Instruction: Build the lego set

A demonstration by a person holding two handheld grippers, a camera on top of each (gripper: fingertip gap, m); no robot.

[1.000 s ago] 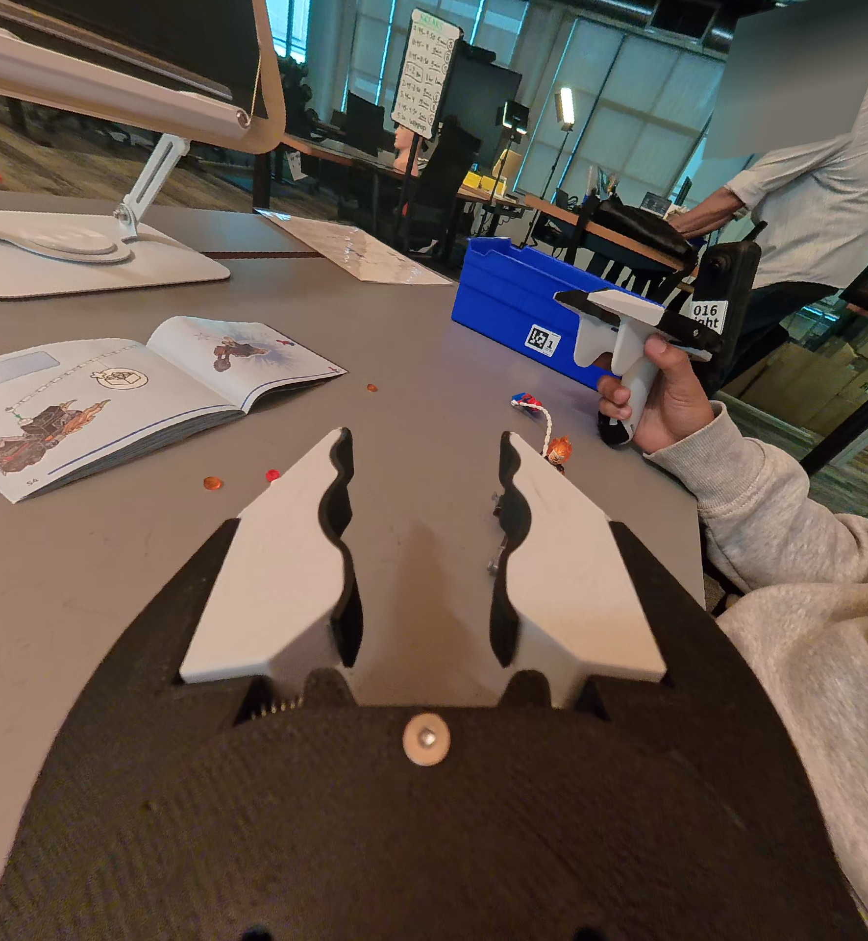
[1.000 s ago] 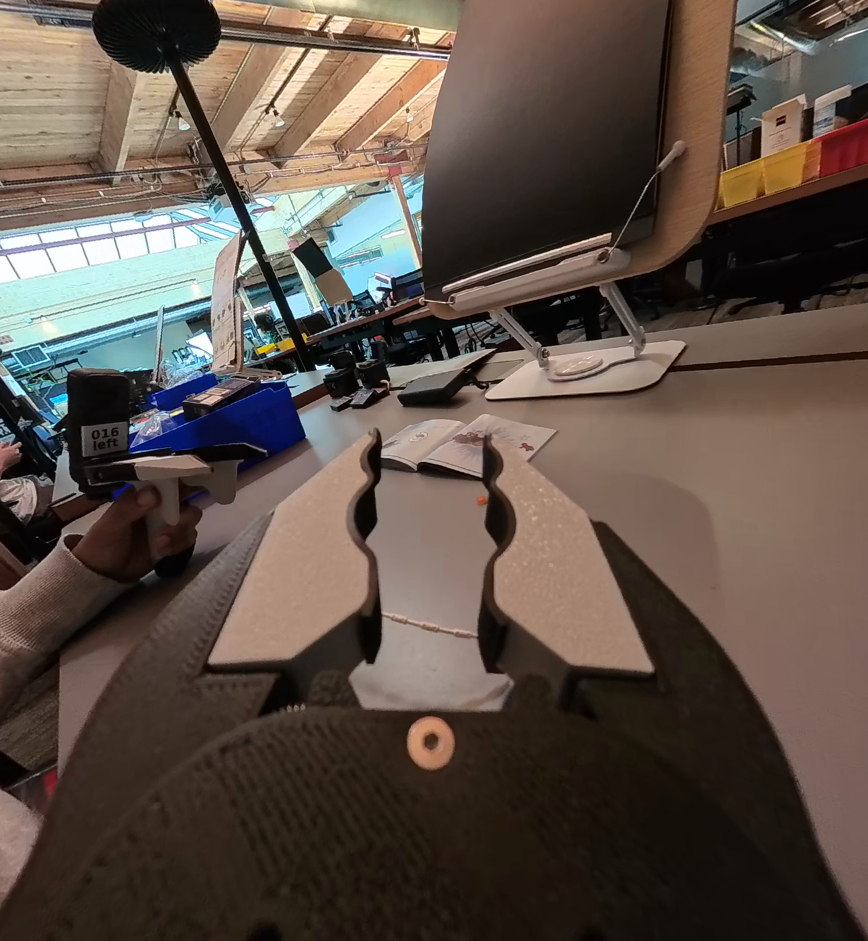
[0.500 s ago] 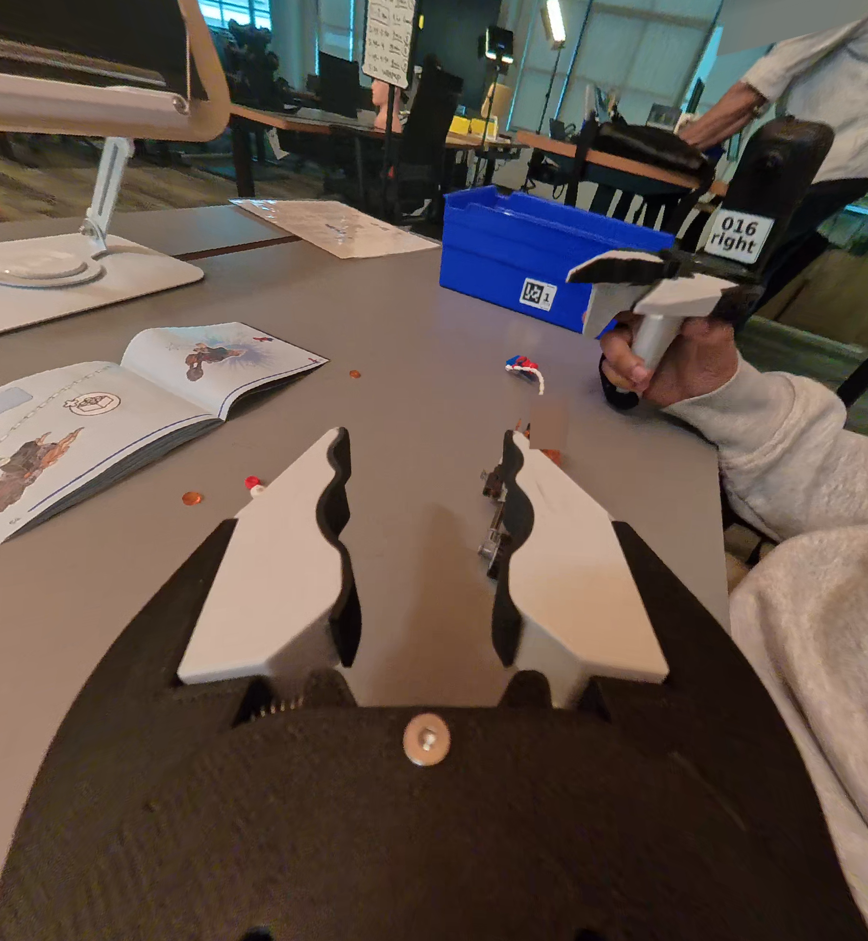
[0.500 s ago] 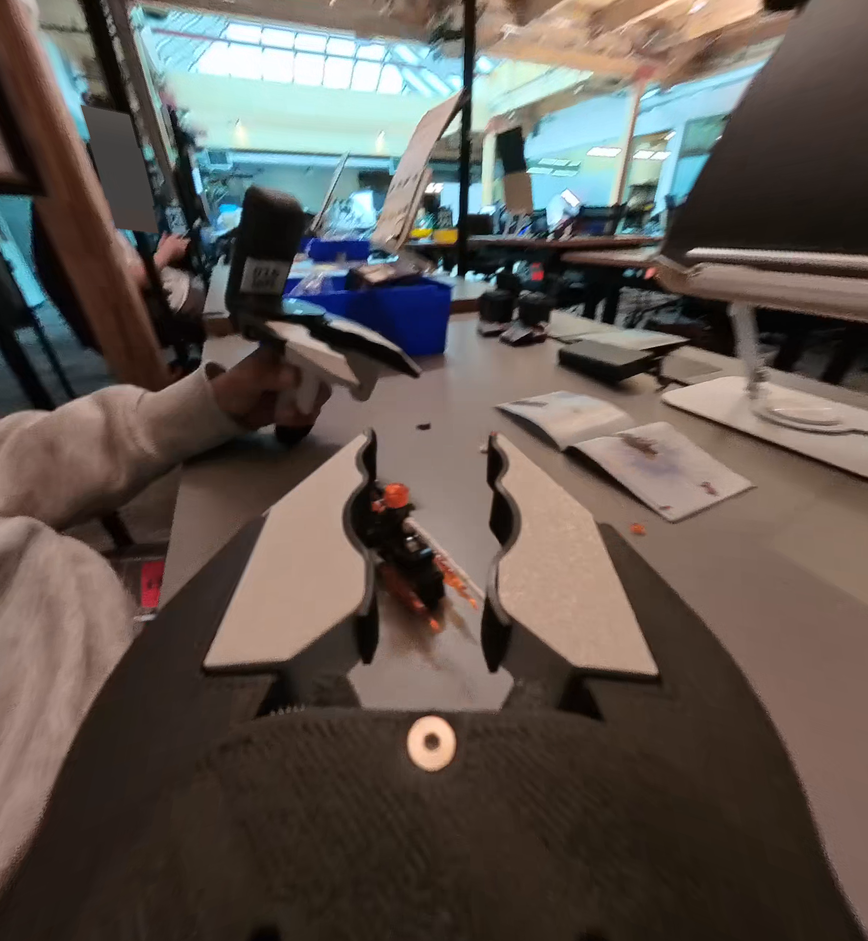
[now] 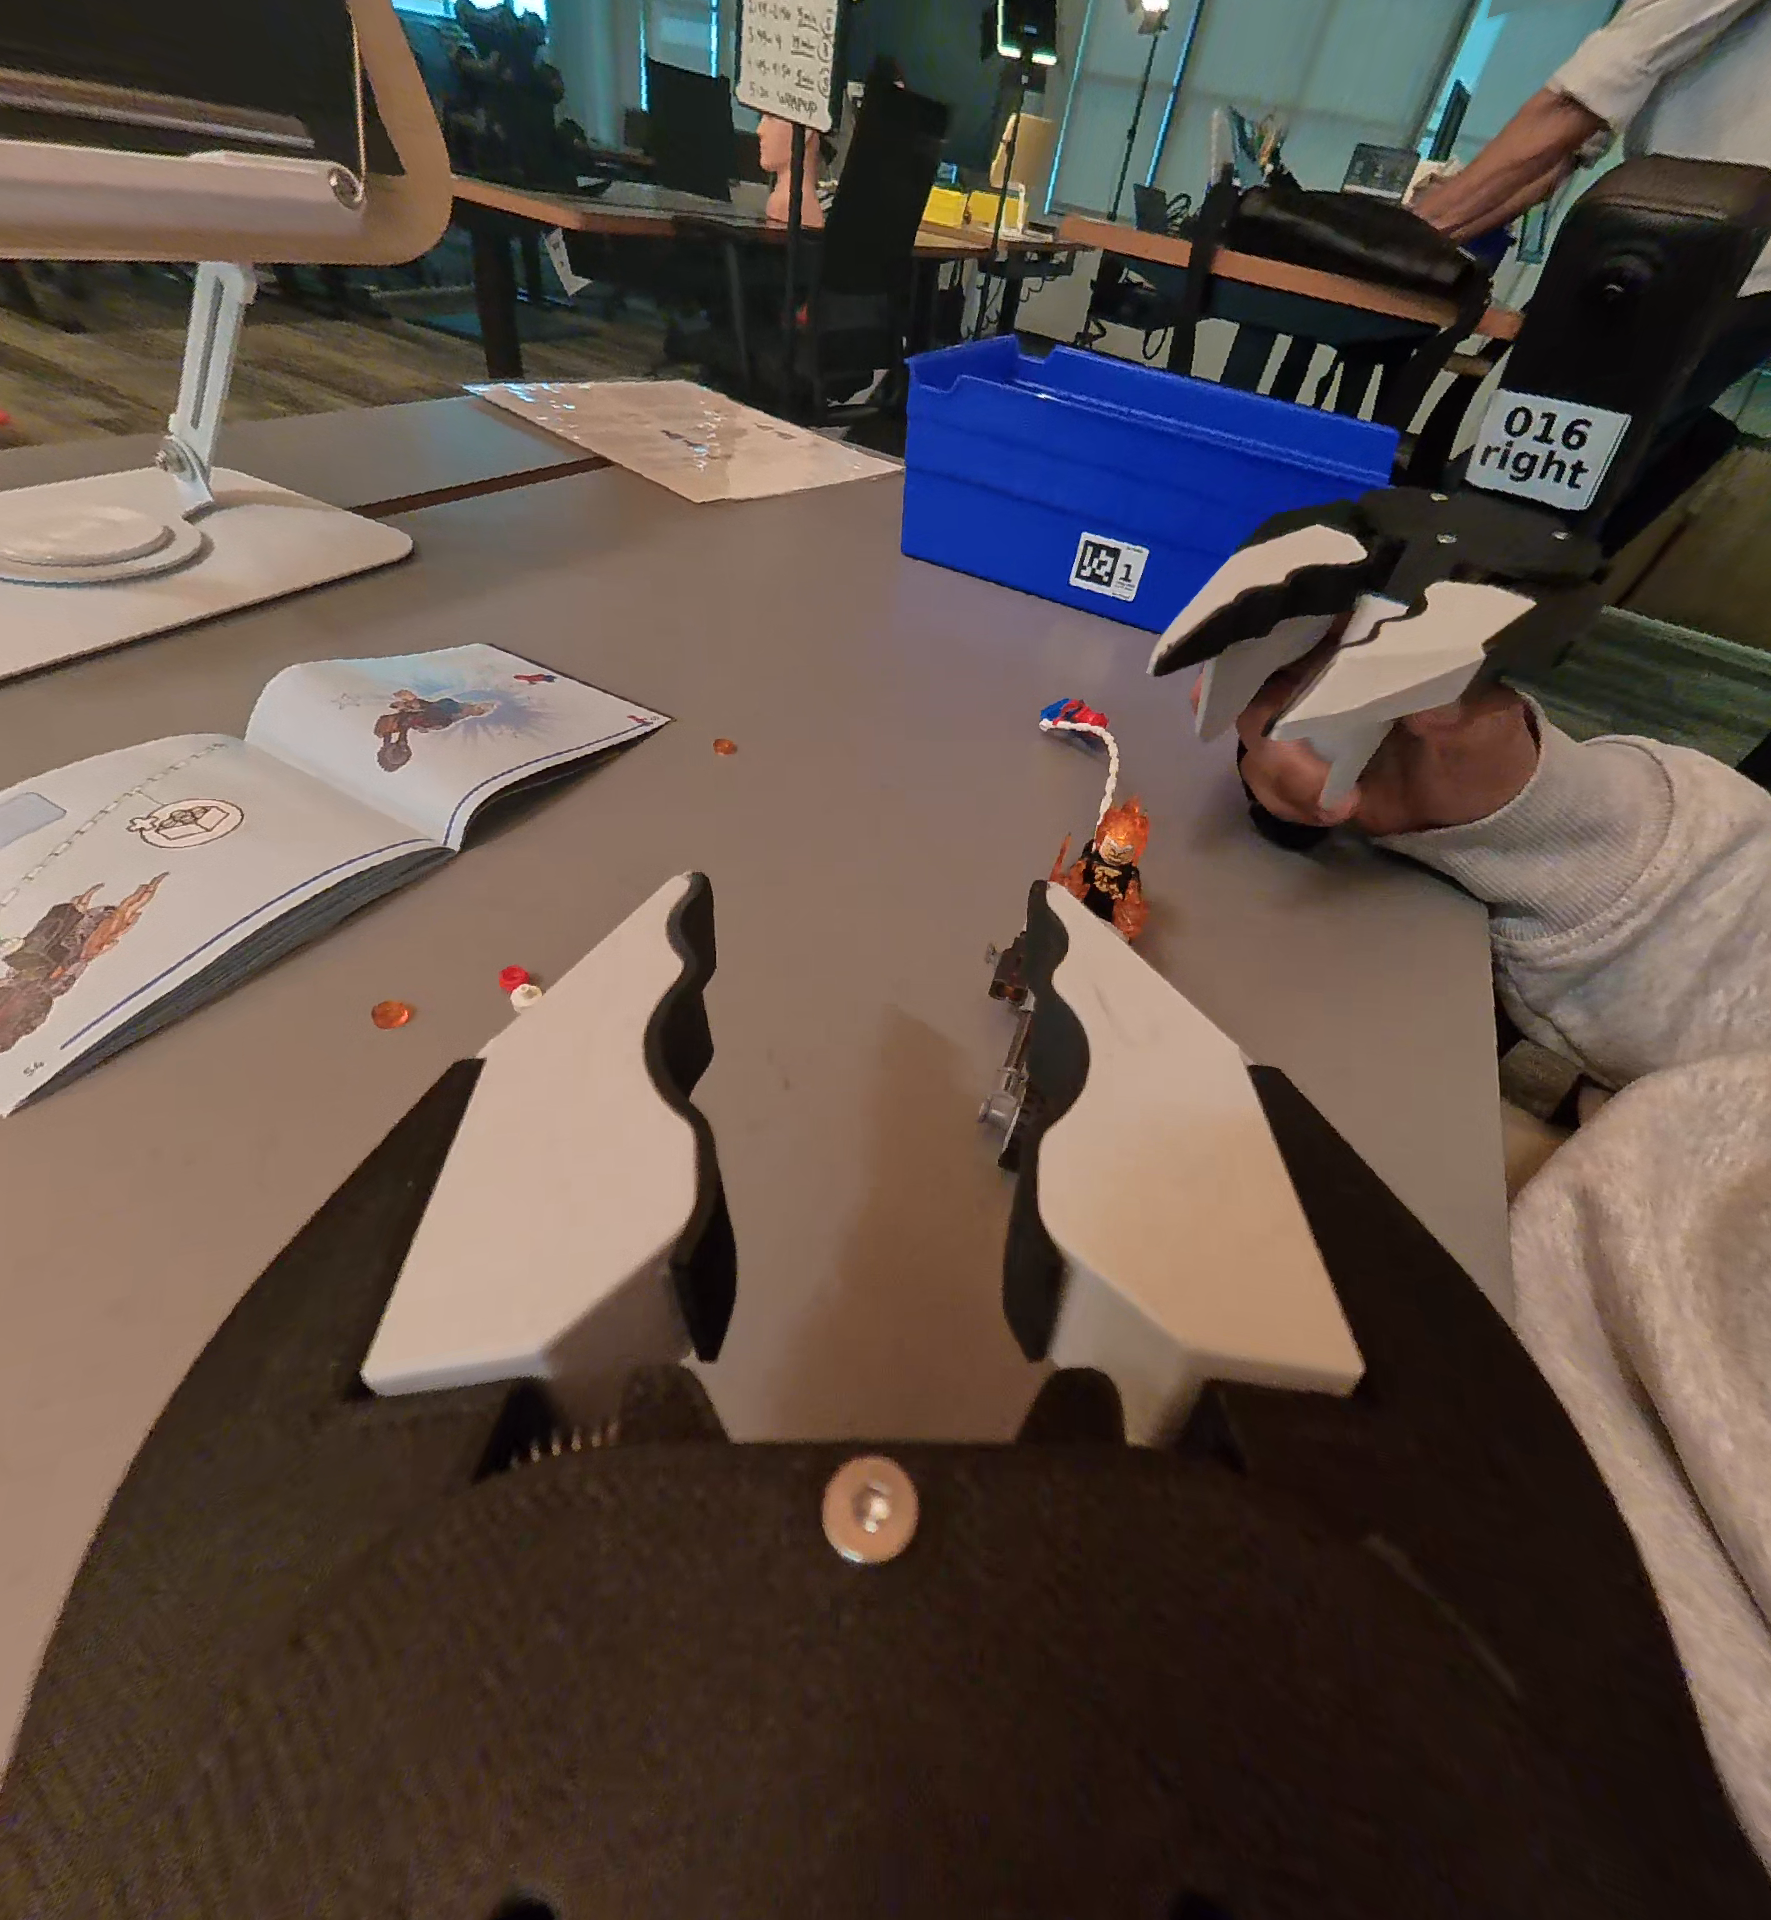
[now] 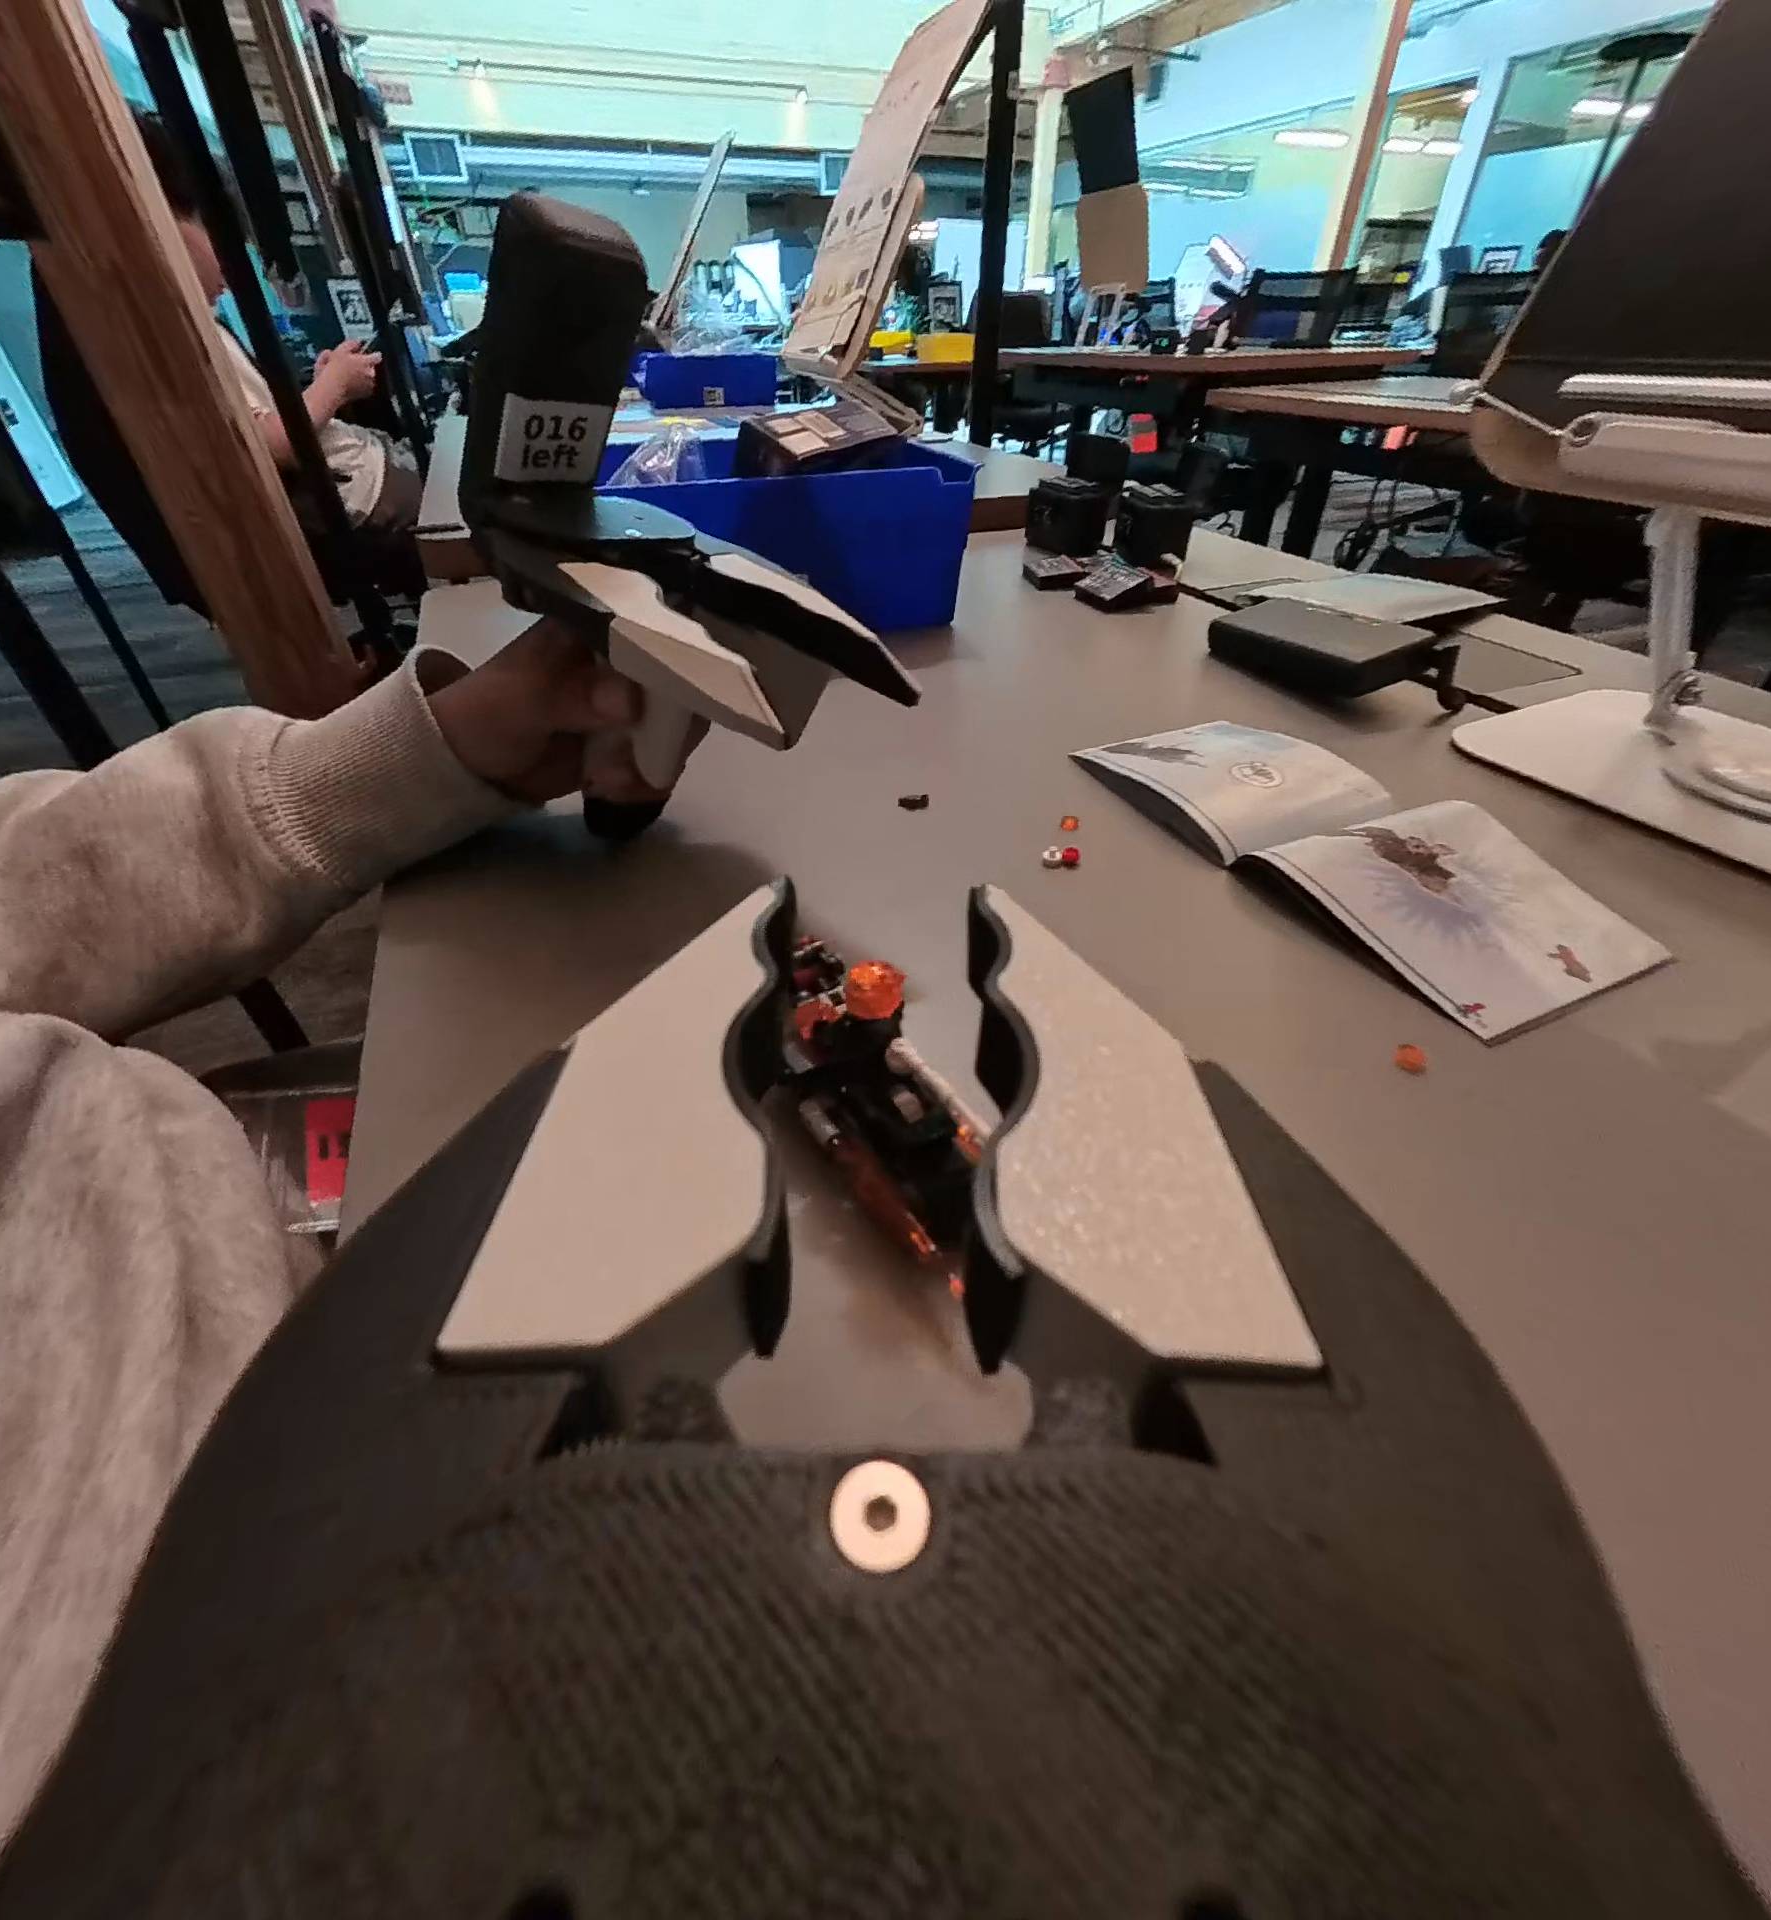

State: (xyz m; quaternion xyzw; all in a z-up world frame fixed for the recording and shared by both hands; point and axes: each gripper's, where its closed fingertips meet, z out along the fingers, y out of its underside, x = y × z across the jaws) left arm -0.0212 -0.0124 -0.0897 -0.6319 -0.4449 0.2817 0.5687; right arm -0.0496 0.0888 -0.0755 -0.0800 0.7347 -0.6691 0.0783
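Right wrist view showed the right gripper (image 6: 876, 914) spread wide around the lego motorcycle (image 6: 876, 1112) without touching; the left gripper (image 5: 865, 899) gaped wide, empty.

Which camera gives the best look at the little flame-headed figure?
The left wrist view: the flame-headed figure stands unobstructed beyond the left tongs. The right wrist view shows it from behind, between the right tongs, against the dark model.

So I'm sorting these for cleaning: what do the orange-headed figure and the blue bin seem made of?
Figure: likely hard plastic, its orange flame parts translucent and glossy. Blue bin: apparently moulded plastic, even colour with a soft sheen on its walls.
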